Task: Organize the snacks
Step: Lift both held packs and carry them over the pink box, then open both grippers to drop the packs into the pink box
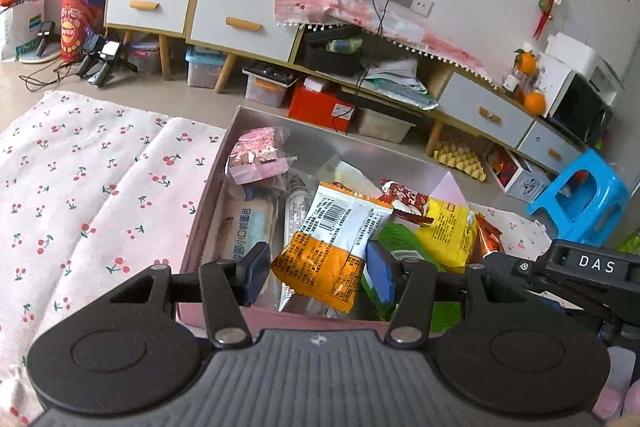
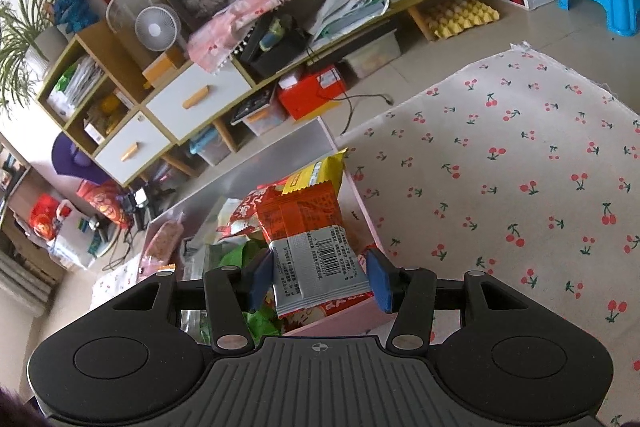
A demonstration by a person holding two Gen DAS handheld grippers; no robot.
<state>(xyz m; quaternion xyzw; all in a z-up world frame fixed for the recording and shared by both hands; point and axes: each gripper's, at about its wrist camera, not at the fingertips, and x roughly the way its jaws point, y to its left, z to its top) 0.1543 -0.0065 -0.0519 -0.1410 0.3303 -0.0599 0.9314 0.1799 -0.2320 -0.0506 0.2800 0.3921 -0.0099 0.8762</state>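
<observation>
Two grippers over pink box [image 1: 208, 195] on cherry-print cloth [image 1: 80, 187] | left gripper [image 1: 316, 273]: jaws clamped on orange snack packet [image 1: 320, 267], held above the box's near edge | right gripper [image 2: 318, 279]: jaws grasping red snack packet [image 2: 308, 239], over the box's corner | box full of assorted snack packs

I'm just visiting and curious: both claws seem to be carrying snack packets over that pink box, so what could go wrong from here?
1. The left gripper pinches the orange-and-white foil packet only at its sides, so it might slip.
2. The pink cardboard box is already heaped, so a dropped packet could slide out onto the cherry-print cloth.
3. The right gripper, holding a red-and-silver foil packet, works close by; the two could bump.
</observation>
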